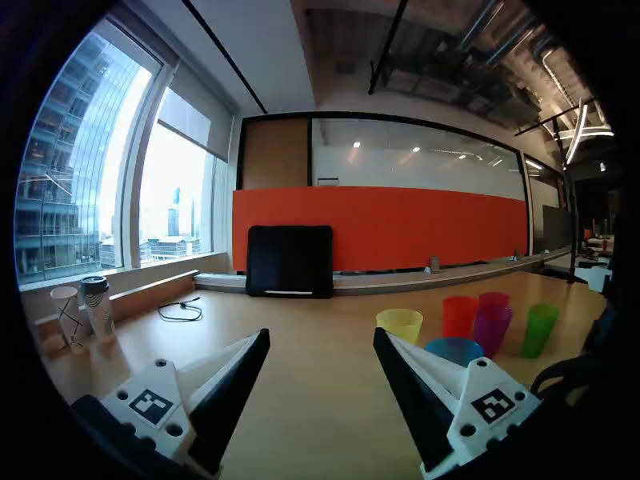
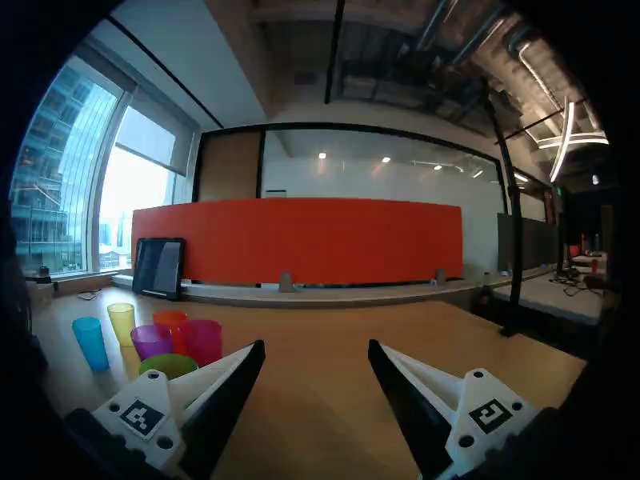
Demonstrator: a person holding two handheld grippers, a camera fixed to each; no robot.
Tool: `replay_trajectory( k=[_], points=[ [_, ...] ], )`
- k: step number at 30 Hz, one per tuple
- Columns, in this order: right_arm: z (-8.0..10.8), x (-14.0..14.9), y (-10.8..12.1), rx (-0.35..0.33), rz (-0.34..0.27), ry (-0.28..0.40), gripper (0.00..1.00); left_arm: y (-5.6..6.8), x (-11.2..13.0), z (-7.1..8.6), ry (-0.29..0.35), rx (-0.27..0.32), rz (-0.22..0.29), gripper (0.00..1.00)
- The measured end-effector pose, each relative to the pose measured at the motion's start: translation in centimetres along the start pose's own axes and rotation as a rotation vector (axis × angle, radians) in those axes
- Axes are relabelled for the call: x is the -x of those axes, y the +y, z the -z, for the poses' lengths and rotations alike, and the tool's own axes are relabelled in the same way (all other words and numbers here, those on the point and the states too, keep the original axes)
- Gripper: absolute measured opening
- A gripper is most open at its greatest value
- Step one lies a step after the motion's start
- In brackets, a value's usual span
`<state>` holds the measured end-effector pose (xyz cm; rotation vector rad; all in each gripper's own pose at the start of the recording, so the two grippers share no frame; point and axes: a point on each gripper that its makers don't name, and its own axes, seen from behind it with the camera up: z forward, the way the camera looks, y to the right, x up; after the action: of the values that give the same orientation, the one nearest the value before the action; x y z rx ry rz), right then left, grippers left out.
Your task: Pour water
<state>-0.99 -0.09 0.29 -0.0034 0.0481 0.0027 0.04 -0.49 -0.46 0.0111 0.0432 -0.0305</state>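
Broad wooden table (image 1: 320, 400) beneath both grippers, running back to a long orange partition (image 1: 384, 228) with glass above. Tall windows (image 1: 80, 176) along the left of the left gripper view, towers outside half washed out by glare. Propped against the partition, a black tablet (image 1: 290, 261), screen dark, nothing legible on it.

Low over the table, the left gripper (image 1: 321, 334): fingers spread wide, bare tabletop between them, nothing held. On each finger a black-and-white square marker, a code pattern rather than letters. In the right gripper view, the right gripper (image 2: 314, 346) likewise gaping and holding nothing, with the same kind of markers.

Six plastic cups clustered on the table, unbranded as far as visible: yellow cup (image 1: 400, 324), red cup (image 1: 458, 314), pink cup (image 1: 494, 301), purple cup (image 1: 490, 330), green cup (image 1: 540, 328), blue cup (image 1: 454, 350). Blue cup partly hidden behind a finger of the left gripper; green cup (image 2: 168, 366) cut off behind a finger of the right gripper. Contents impossible to judge from this low angle.

Far left by the window ledge, a lidded paper cup (image 1: 96, 308) and an open paper cup (image 1: 66, 314), dark print too small to read. Near them a thin black cable (image 1: 180, 310).
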Motion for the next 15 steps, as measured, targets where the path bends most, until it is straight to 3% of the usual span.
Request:
replay_trajectory(
  k=[15],
  points=[
    [0.16, 0.08, -0.22, -0.005, -0.002, 0.0, 1.0, -0.03, 0.0, 0.02, 0.0, 0.0, 0.0, 0.96]
  ],
)
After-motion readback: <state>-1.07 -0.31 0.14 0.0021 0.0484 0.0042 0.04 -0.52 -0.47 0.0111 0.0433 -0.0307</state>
